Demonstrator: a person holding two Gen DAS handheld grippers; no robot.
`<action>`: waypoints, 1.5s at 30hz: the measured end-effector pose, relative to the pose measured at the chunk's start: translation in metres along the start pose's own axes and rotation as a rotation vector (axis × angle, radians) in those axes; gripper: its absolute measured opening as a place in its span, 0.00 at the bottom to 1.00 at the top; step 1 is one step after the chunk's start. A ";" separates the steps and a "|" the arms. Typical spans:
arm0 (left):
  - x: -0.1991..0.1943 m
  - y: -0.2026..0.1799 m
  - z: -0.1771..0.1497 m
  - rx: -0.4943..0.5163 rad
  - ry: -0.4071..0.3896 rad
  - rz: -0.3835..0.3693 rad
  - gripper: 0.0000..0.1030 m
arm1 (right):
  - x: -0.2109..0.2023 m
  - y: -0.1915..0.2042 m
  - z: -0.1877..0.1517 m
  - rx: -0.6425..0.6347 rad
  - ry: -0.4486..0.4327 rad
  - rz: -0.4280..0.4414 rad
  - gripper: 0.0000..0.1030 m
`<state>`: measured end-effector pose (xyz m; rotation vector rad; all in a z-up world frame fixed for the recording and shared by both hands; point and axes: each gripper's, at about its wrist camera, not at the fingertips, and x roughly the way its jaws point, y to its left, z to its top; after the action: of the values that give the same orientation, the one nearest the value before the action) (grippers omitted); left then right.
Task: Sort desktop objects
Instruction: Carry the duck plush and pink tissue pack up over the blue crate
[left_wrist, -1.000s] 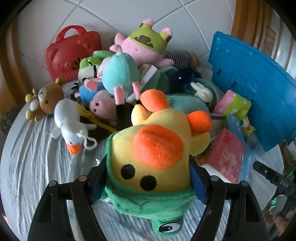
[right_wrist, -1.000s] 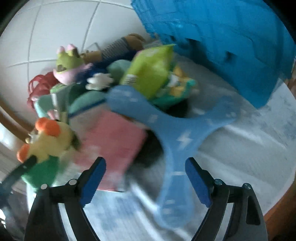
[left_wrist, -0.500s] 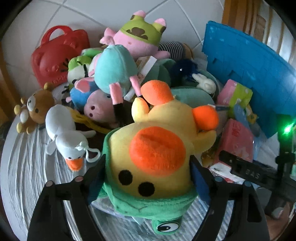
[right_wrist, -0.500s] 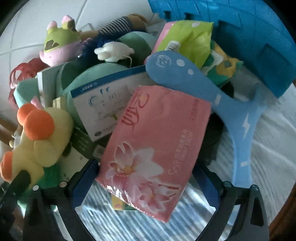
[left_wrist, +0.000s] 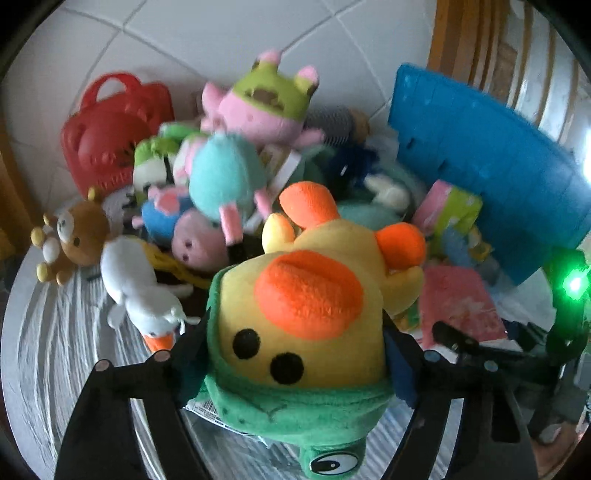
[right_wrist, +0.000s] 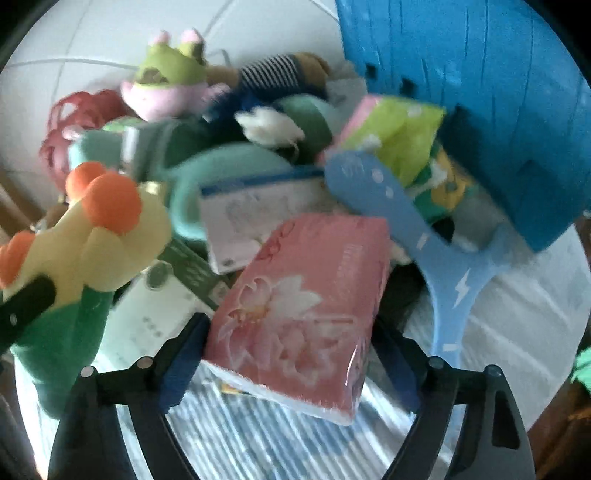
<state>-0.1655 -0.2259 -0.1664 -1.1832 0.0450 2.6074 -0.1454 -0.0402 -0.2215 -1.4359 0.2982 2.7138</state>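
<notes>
Tools both grip cargo: left tool (left_wrist: 295, 354) clamps the yellow duck plush (left_wrist: 306, 306), right tool (right_wrist: 286, 354) pinches the pink tissue pack (right_wrist: 303, 314) above the near surface (right_wrist: 258, 443); lift each straight up, clear of the pile.

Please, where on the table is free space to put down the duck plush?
Bare striped cloth lies left of the left gripper, below the brown bear and white goose. The pile behind the duck plush, toward the blue board, is crowded.

Between my left jaws the duck (left_wrist: 303, 325) looked fuzzy, matt plush; between my right jaws the tissue pack (right_wrist: 299, 310) wore glossy plastic film. Beyond them, the crate (left_wrist: 491, 199) seemed matt plastic.
</notes>
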 end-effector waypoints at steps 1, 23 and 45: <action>-0.009 -0.003 0.004 0.002 -0.020 -0.009 0.77 | -0.011 0.003 0.002 -0.014 -0.024 0.004 0.85; -0.137 -0.043 0.061 0.002 -0.327 -0.031 0.77 | -0.211 0.011 0.071 -0.152 -0.470 0.021 0.85; -0.077 -0.354 0.220 0.042 -0.456 -0.120 0.77 | -0.287 -0.304 0.206 -0.130 -0.685 -0.028 0.85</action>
<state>-0.1855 0.1274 0.0669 -0.5368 -0.0609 2.6847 -0.1074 0.3099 0.0844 -0.4449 0.0579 3.0250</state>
